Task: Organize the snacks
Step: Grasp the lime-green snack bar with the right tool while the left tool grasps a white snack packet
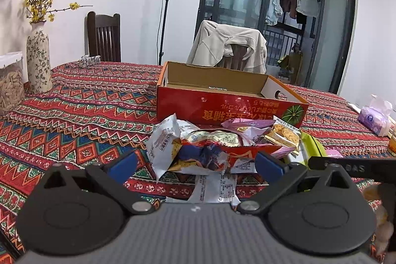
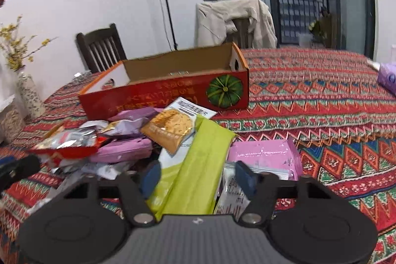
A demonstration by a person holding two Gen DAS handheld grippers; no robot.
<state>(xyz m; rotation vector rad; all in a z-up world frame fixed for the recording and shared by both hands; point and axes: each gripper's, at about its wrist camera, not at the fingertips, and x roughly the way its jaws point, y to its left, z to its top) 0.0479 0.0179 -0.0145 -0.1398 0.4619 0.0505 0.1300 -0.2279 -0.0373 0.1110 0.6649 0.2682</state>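
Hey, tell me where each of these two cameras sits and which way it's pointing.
Left wrist: on the left claw, facing across the patterned tablecloth at the snack packet pile and red cardboard box; its blue pads stand apart.
Right wrist: on the right claw, over a lime-green packet that lies between its pads.
Shared: box, pile, jacket-draped chair.

Left hand-held gripper (image 1: pixel 195 166) jaws wide apart, right hand-held gripper (image 2: pixel 198 177) jaws half-spread, both tilted downward
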